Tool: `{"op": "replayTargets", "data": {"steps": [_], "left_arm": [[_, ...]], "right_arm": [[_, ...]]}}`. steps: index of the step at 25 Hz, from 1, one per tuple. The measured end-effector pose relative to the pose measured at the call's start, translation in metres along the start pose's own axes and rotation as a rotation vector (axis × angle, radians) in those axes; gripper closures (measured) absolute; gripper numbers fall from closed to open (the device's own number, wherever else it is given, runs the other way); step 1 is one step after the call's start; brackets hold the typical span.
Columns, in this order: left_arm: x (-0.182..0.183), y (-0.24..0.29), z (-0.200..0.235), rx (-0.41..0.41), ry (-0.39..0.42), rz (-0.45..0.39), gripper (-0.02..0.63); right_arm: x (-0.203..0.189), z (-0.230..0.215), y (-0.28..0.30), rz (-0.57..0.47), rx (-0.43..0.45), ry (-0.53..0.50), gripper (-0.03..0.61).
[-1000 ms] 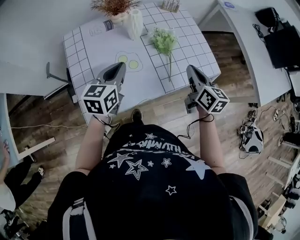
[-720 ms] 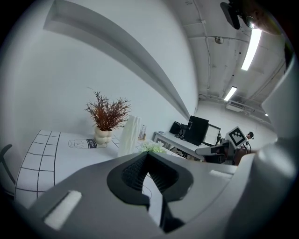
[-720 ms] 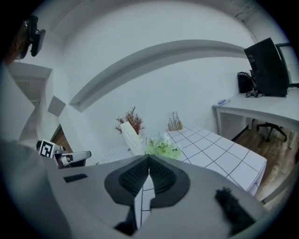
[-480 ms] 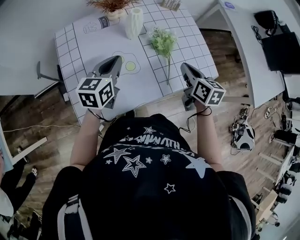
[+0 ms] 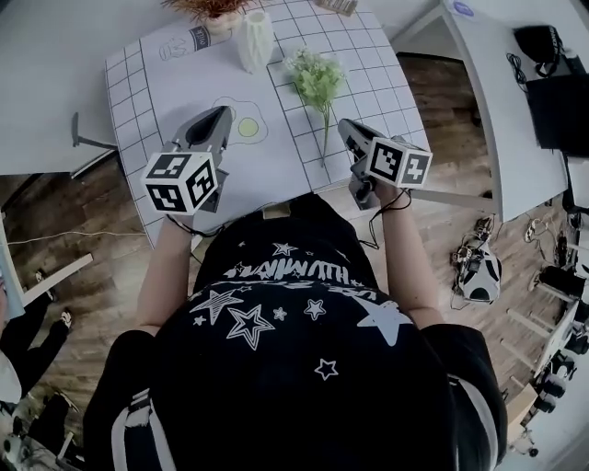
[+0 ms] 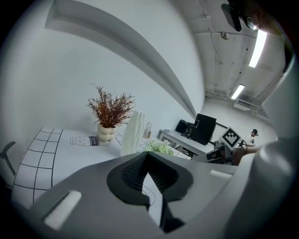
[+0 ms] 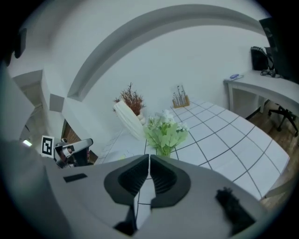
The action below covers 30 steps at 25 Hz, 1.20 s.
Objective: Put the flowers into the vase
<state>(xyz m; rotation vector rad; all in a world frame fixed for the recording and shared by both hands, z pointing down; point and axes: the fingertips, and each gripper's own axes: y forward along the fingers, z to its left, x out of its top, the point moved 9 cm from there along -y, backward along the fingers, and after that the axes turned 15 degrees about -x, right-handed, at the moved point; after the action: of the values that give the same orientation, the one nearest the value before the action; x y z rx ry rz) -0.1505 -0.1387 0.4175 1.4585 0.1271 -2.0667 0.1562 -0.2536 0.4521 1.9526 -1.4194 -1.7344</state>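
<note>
A bunch of white and green flowers (image 5: 316, 78) lies on the white grid-lined table (image 5: 382, 87), its stem pointing toward me. The same flowers (image 7: 164, 130) fill the middle of the right gripper view. A white ribbed vase (image 5: 255, 40) stands upright beyond them, to their left; this vase (image 6: 133, 134) also shows in the left gripper view. My right gripper (image 5: 348, 131) hovers shut and empty just right of the stem's near end. My left gripper (image 5: 216, 118) is shut and empty over the table's left part, well short of the vase.
A pot of dried brown twigs (image 5: 210, 9) stands behind the vase. A fried-egg drawing (image 5: 241, 124) marks the cloth by the left gripper. A desk with dark equipment (image 5: 552, 87) lies to the right. A chair (image 5: 81, 147) sits left of the table.
My right gripper has dropped and come in toward the near end of the flower stem. My left gripper has edged forward over the table. Both stay shut.
</note>
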Motion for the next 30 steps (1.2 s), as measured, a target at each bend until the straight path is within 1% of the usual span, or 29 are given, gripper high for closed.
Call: {"op": "replayTargets", "data": {"steps": [3, 5, 6, 7, 9, 12, 17, 20, 25, 30], "left_arm": [[-0.001, -0.001, -0.007, 0.051, -0.01, -0.002, 0.604], [0.001, -0.002, -0.009, 0.085, -0.014, -0.01, 0.604], [0.001, -0.002, -0.009, 0.102, -0.018, -0.016, 0.604], [0.002, -0.002, -0.01, 0.117, -0.022, -0.022, 0.604], [0.001, -0.003, -0.013, 0.142, -0.031, -0.032, 0.604], [-0.002, -0.002, -0.017, 0.174, -0.037, -0.035, 0.604], [-0.002, 0.003, -0.026, 0.214, -0.031, -0.036, 0.604], [-0.001, 0.003, -0.032, 0.245, -0.018, -0.026, 0.604], [-0.003, 0.001, -0.043, 0.289, -0.058, -0.051, 0.604], [-0.006, 0.005, -0.048, 0.32, -0.065, -0.044, 0.604]], "right_arm": [[0.001, -0.005, 0.023, 0.134, 0.046, -0.029, 0.565], [0.003, -0.009, 0.036, 0.184, 0.062, -0.034, 0.563], [0.004, -0.011, 0.041, 0.205, 0.069, -0.036, 0.549], [0.005, -0.012, 0.046, 0.226, 0.077, -0.041, 0.497], [0.005, -0.015, 0.054, 0.262, 0.09, -0.059, 0.486], [0.007, -0.02, 0.064, 0.289, 0.098, -0.071, 0.483], [0.01, -0.028, 0.081, 0.335, 0.146, 0.008, 0.472], [0.006, -0.028, 0.092, 0.375, 0.169, 0.007, 0.464], [0.006, -0.03, 0.108, 0.437, 0.193, 0.01, 0.461], [0.009, -0.032, 0.117, 0.467, 0.229, 0.022, 0.463]]}}
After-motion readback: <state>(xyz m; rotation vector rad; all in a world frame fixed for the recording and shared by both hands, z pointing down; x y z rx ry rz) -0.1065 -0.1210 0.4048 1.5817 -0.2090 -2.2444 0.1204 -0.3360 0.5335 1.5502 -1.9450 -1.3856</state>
